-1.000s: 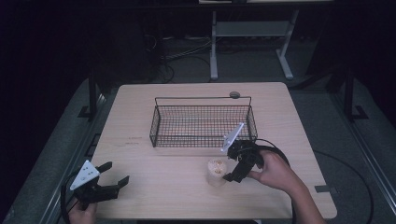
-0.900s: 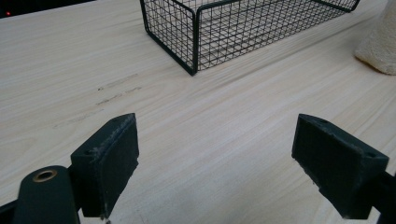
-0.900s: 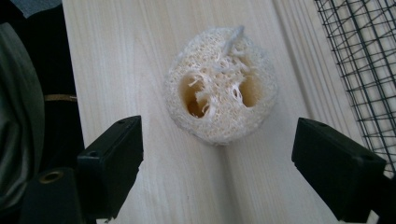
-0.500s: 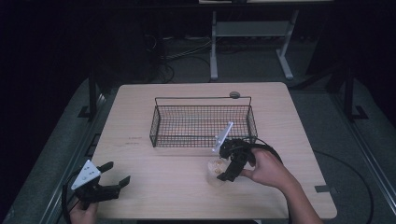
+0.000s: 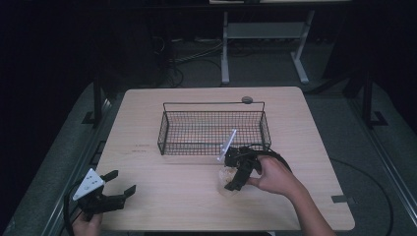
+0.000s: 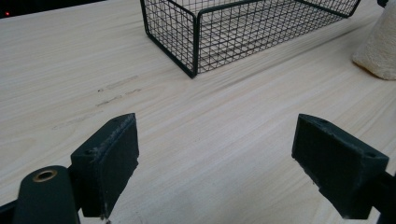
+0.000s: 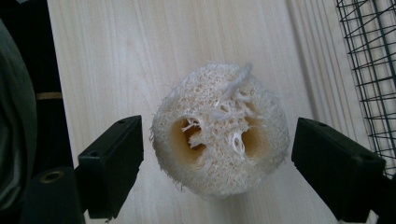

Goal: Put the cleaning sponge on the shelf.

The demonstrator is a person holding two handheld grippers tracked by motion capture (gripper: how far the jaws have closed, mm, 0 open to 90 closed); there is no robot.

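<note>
A pale, fibrous loofah piece (image 7: 219, 130) stands on end on the wooden table (image 5: 172, 177), its holes facing up. My right gripper (image 7: 217, 163) is open and hangs right over it, one jaw on each side with a gap to the loofah. From above, the loofah (image 5: 225, 182) peeks out under the right gripper (image 5: 236, 179), just in front of the black wire basket (image 5: 214, 130). My left gripper (image 5: 118, 189) rests open at the table's front left corner, nothing between its jaws (image 6: 215, 168). The loofah (image 6: 378, 46) sits far off at its right.
The wire basket (image 6: 243, 32) stands mid-table with nothing seen inside it. A small round grey disc (image 5: 247, 100) lies behind the basket near the far edge. Cables trail from both grippers. Dark floor and a table frame lie beyond the far edge.
My right gripper has moved left and down over the loofah, so its jaws now straddle it. The left gripper has stayed put.
</note>
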